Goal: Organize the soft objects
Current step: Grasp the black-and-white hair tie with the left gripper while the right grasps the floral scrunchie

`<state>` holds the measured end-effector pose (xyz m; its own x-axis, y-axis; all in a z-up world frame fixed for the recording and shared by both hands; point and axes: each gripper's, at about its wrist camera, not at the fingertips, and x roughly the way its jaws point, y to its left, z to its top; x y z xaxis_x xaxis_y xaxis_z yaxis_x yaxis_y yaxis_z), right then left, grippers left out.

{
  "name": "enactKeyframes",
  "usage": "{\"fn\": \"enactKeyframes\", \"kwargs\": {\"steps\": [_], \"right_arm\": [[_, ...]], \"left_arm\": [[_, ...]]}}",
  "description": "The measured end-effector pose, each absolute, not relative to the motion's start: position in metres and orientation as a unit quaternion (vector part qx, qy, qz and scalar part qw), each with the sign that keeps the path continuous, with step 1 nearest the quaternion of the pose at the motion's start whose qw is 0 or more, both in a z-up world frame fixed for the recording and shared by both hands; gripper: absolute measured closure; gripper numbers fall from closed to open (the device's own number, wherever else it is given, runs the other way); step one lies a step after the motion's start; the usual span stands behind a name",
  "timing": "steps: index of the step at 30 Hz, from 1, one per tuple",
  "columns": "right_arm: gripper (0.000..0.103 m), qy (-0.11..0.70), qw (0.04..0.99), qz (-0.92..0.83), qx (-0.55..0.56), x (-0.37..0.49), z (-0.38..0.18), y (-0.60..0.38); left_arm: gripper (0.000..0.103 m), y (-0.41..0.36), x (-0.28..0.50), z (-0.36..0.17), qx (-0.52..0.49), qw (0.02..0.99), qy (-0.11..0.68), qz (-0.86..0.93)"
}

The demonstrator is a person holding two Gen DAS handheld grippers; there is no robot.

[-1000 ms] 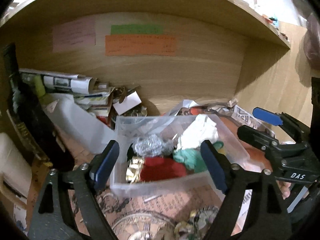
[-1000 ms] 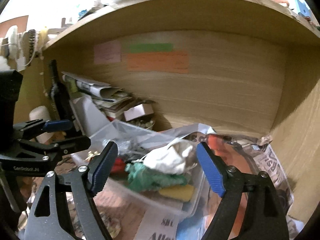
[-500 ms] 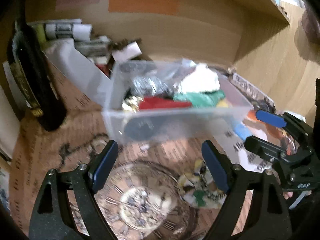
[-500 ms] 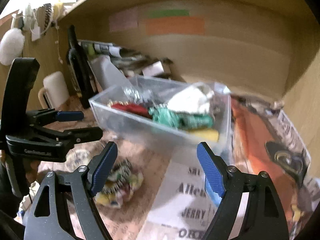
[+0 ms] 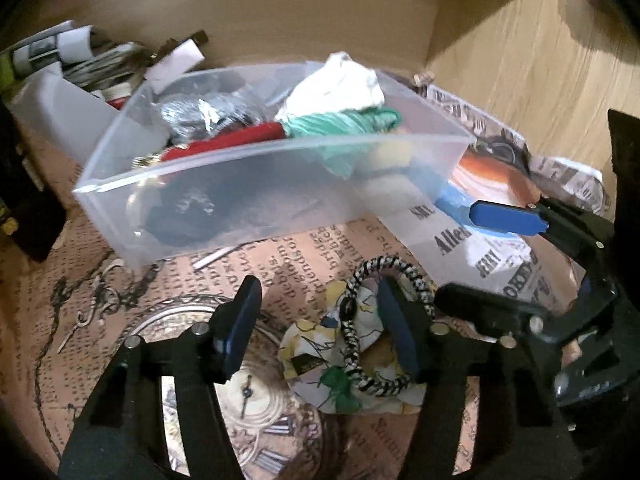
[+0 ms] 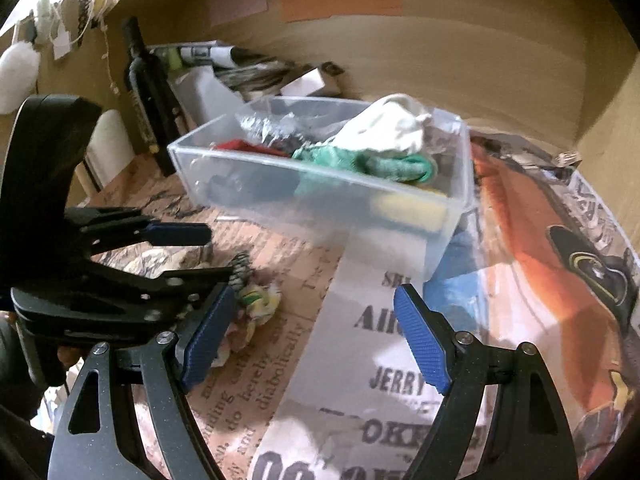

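Straddling braided ring (image 5: 384, 324), left claw (image 5: 320, 328), seemingly ungripped

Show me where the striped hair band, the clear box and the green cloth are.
striped hair band (image 5: 348, 336), left wrist view, on its left side.
clear box (image 5: 256, 188), left wrist view, on its front wall.
green cloth (image 6: 384, 164), right wrist view, on its middle.

The frosted front wall of the clear plastic storage bin (image 5: 256, 196) is blurring the dark items lying low inside, while the left tongs (image 5: 320, 328) are hiding part of the floral fabric scrunchie (image 5: 316, 364) and the black-and-white braided hair band (image 5: 380, 320).
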<state>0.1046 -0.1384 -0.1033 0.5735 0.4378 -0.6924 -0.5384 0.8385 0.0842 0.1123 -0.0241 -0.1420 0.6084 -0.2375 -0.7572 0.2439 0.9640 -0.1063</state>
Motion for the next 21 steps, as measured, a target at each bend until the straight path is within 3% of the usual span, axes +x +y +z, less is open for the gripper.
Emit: {"fn": "enactKeyframes", "kwargs": {"steps": [7, 12, 21], "right_arm": [[0.023, 0.385, 0.879, 0.277, -0.057, 0.107, -0.112, -0.141], [0.023, 0.388, 0.878, 0.278, -0.044, 0.108, -0.113, -0.147], [0.023, 0.399, 0.873, 0.269, -0.08, 0.107, -0.124, -0.138]], "left_arm": [[0.076, -0.034, 0.124, -0.15, 0.002, 0.886, 0.437, -0.154], [0.091, -0.032, 0.123, -0.146, -0.012, 0.89, 0.429, -0.155], [0.091, -0.014, 0.105, -0.118, -0.024, 0.912, 0.385, -0.139]]}}
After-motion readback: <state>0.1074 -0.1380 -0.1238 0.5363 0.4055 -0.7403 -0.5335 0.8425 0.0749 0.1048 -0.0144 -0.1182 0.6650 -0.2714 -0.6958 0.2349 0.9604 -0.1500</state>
